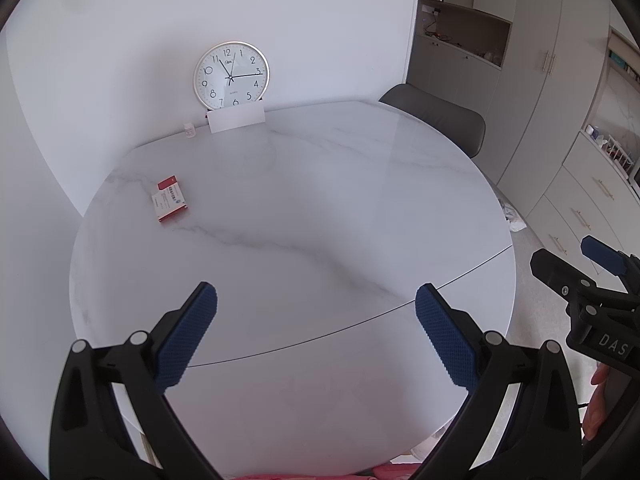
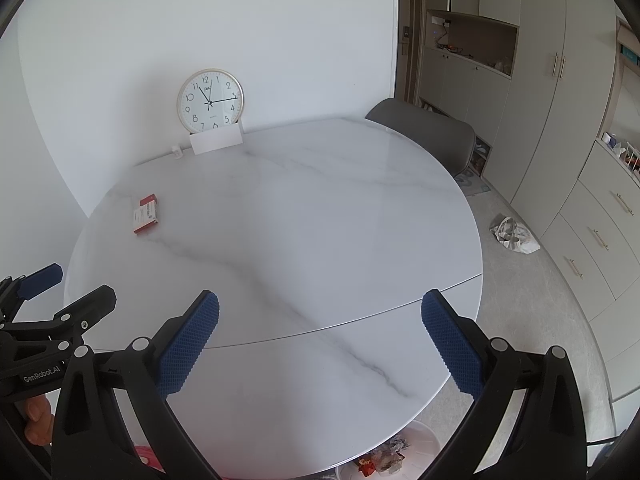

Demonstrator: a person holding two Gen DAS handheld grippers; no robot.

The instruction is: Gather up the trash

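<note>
Both tools, left (image 1: pixel 316 332) and right (image 2: pixel 320 338), hung spread and empty, so next probably came reaching for the red-and-white box (image 1: pixel 171 199) near the clock (image 1: pixel 231 75).

Round white marble-veined table (image 1: pixel 304 216), crossed by a seam near 5 o'clock. A red-and-white box (image 1: pixel 170 199) is seen at 9 o'clock. At 12 o'clock, a white card (image 1: pixel 237 117), a clock (image 1: pixel 231 74) and a small white bottle (image 1: pixel 189 129) are noted.
</note>
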